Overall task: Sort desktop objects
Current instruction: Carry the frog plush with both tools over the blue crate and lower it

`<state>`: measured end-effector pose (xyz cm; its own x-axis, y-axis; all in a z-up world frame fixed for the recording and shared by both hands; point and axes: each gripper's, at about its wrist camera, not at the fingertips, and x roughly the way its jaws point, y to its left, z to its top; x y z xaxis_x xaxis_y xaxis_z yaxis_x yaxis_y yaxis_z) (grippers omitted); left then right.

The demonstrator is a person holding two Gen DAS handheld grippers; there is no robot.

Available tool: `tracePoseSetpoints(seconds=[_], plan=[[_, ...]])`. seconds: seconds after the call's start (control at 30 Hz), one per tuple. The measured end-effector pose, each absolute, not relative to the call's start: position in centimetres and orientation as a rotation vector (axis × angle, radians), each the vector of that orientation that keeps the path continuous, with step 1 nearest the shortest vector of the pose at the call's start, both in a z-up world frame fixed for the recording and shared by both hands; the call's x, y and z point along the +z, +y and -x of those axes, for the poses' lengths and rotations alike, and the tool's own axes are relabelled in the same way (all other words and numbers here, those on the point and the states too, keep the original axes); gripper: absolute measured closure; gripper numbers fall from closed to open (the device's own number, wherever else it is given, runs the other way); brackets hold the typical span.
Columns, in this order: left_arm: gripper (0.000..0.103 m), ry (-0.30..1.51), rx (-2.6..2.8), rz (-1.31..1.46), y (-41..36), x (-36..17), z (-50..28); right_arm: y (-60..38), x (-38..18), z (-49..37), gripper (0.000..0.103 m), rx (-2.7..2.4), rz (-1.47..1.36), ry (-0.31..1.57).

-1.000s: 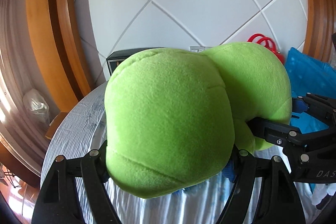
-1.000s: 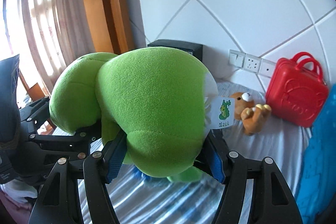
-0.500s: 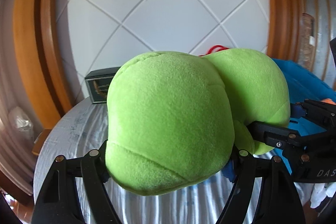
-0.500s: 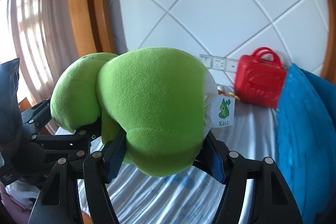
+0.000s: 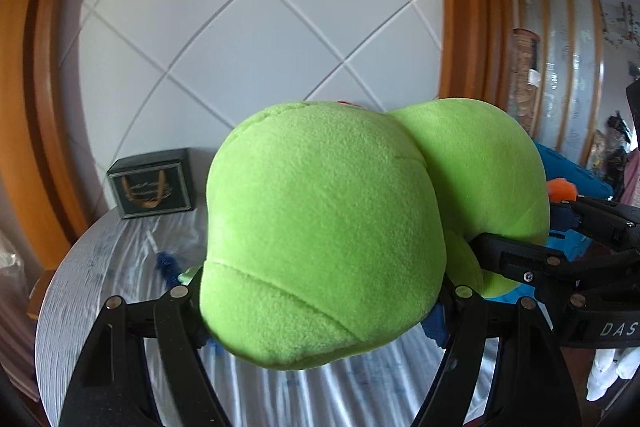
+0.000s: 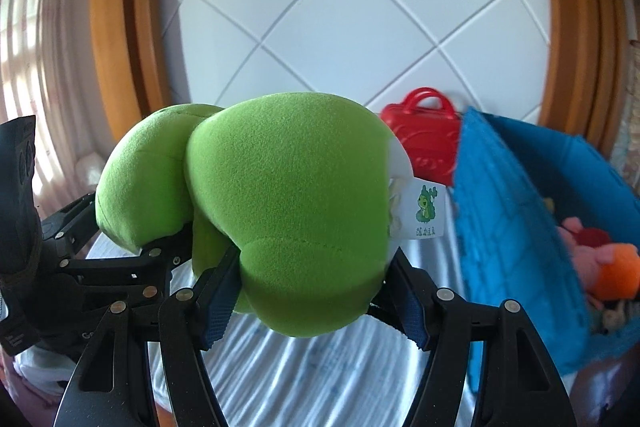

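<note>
A big green plush toy (image 5: 320, 239) fills both views. My left gripper (image 5: 320, 291) is shut on one rounded lobe of it, and my right gripper (image 6: 312, 295) is shut on the other lobe (image 6: 288, 199). Together they hold the toy above the table. A white tag with a green cartoon (image 6: 426, 213) hangs from its right side. The right gripper's arm (image 5: 560, 259) shows at the right of the left wrist view. The left gripper's arm (image 6: 100, 259) shows at the left of the right wrist view. A blue fabric bin (image 6: 512, 235) stands close to the right.
The table has a striped grey-white cloth (image 5: 120, 259). A dark framed box (image 5: 150, 183) stands at the back left by the wall. A red plastic case (image 6: 424, 135) stands behind the blue bin. Pink and orange plush toys (image 6: 600, 259) lie inside the bin.
Both grippers have swung to the right with the green plush toy. The blue bin and its contents have come into view; the brown bear toy has left view.
</note>
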<state>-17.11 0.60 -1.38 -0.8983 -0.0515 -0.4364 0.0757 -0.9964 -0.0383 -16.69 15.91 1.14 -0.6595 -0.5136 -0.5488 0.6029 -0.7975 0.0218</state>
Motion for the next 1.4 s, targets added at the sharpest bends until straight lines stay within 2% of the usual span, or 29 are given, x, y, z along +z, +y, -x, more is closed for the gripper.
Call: tracePoseSetpoints(seconds=[0.23, 0.5, 0.7, 0.93, 1.2, 1.4], plan=[[0.026, 0.035, -3.066, -0.654, 7.3, 0.2, 19.4, 21.9, 2.7, 17.8, 0.035, -2.476, -0.69, 0.178], [0.026, 0.002, -3.068, -0.586, 16.9, 2.3, 23.9, 30.5, 4.5, 23.0, 0.035, -2.485, -0.603, 0.176], [0.026, 0.053, -3.042, -0.569, 26.1, 5.5, 29.0, 38.6, 7.6, 29.1, 0.035, -2.465, -0.52, 0.25], [0.026, -0.05, -2.994, -0.533, 36.3, 9.7, 36.7, 46.6, 11.2, 37.9, 0.035, -2.453, -0.497, 0.274], [0.026, -0.07, -2.945, -0.799, 40.8, 9.9, 48.0, 51.1, 10.5, 49.5, 0.035, -2.419, -0.691, 0.171], [0.026, 0.0, -2.896, -1.105, 41.6, 4.6, 54.4, 52.6, 4.9, 56.2, 0.035, -2.357, -0.972, 0.053]])
